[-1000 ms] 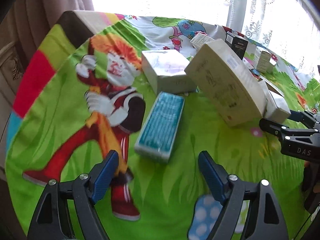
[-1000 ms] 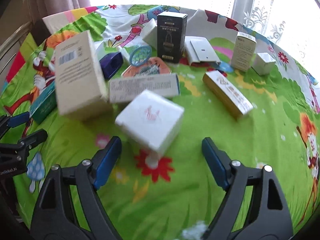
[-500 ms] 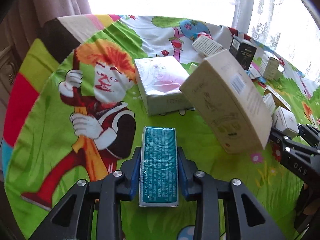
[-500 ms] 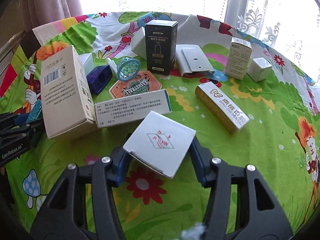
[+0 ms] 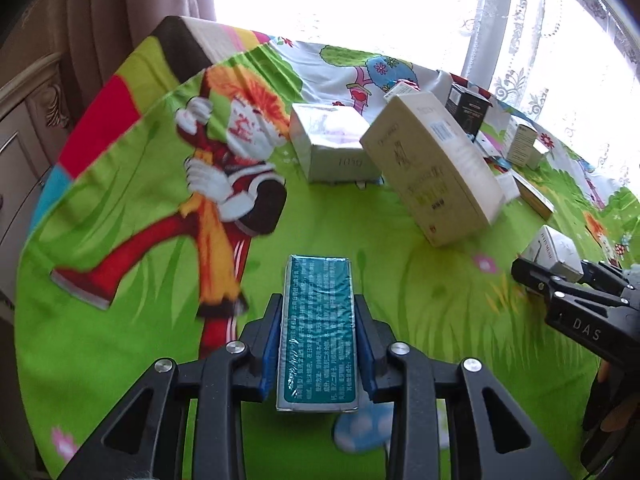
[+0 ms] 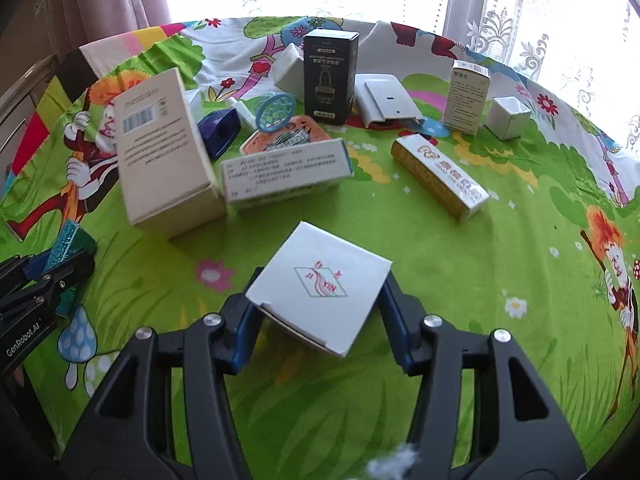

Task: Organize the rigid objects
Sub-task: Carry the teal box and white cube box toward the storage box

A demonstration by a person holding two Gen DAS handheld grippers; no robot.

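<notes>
Sitting between each gripper's closed fingers: teal box [image 5: 318, 332] in left gripper [image 5: 318, 354], white box [image 6: 318, 286] in right gripper [image 6: 320, 330].

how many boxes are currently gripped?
2. The teal box sits clamped in the left gripper; the white box in the right gripper. All other boxes lie ungripped.

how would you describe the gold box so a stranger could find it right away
On the cartoon-print tablecloth, look right of the tall black box standing at the back. The gold box lies flat and apart in front of the white boxes; it alone is long, shiny gold and white-ended.
</notes>
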